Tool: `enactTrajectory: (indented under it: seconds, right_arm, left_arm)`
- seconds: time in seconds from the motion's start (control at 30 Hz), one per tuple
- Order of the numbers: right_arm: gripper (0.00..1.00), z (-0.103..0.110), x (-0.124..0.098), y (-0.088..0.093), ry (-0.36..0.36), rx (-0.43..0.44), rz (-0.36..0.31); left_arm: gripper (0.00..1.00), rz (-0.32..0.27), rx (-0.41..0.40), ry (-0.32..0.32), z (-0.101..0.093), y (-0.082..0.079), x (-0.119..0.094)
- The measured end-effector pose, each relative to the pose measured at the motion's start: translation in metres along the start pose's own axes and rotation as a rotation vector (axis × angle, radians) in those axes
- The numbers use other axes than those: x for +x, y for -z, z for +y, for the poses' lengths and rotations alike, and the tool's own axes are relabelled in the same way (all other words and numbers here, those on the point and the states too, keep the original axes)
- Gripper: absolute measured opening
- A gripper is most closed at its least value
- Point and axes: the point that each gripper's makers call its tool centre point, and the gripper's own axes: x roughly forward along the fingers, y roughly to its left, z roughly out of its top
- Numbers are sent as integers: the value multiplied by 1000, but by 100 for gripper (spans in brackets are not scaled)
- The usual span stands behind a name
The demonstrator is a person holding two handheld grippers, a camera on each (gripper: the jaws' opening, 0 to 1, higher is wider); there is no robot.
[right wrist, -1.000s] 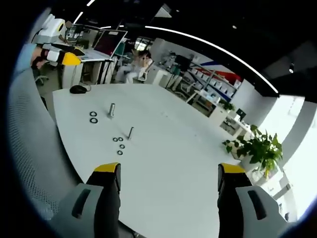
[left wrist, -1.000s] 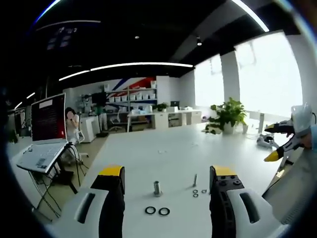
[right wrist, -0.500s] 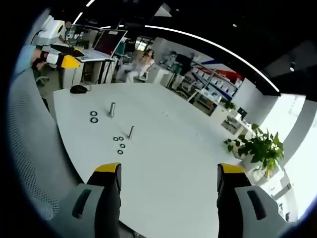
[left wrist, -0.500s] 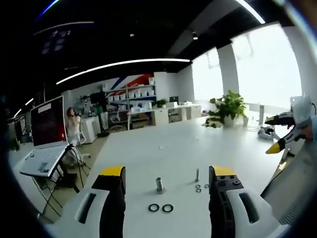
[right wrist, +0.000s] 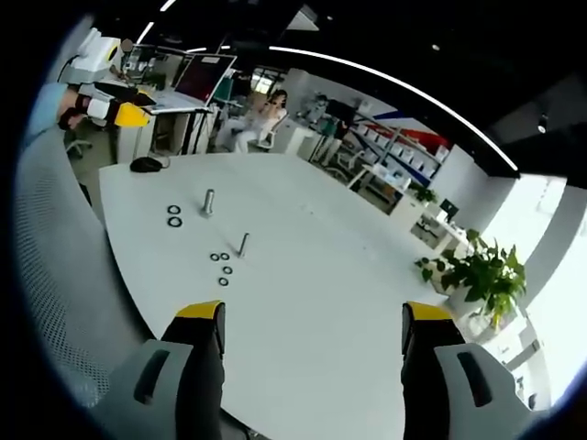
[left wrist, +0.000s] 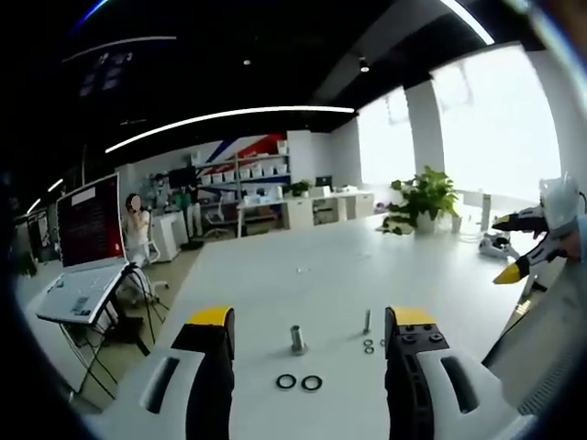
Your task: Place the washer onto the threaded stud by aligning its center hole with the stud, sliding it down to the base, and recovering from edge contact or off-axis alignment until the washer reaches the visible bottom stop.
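Observation:
On the white table (left wrist: 303, 275) stand a short thick threaded stud (left wrist: 297, 339) and a thin stud (left wrist: 367, 321). Two black washers (left wrist: 299, 381) lie side by side in front of the thick stud, and a few small washers (left wrist: 369, 346) lie by the thin one. My left gripper (left wrist: 312, 317) is open and empty, held above the table's near edge short of the washers. My right gripper (right wrist: 313, 312) is also open and empty, far from the studs (right wrist: 208, 202) (right wrist: 243, 244) and washers (right wrist: 173, 215) (right wrist: 221, 268). Each gripper shows in the other's view (left wrist: 527, 258) (right wrist: 110, 105).
A black mouse (right wrist: 145, 165) lies near the table's far corner. A laptop (left wrist: 87, 247) on a stand is off the table's left side, with a seated person (left wrist: 138, 234) behind it. A potted plant (left wrist: 424, 209) stands at the far end.
The left gripper view has shifted a little with the hand. Studs and washers lie where they were, and both grippers stay open.

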Motion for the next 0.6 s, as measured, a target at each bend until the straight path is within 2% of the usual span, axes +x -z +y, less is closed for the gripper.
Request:
enactTrajectory:
  seconds: [0.4, 0.5, 0.6]
  right_arm:
    - [79, 11, 1, -3, -63, -1, -17]
    - [79, 16, -1, -7, -87, 32, -44]
    - [78, 19, -4, -10, -90, 14, -66]
  left_arm:
    - [64, 37, 32, -44, 1, 12, -8]
    - [63, 52, 69, -65, 2, 18, -15]
    - [61, 39, 77, -87, 6, 15, -17]
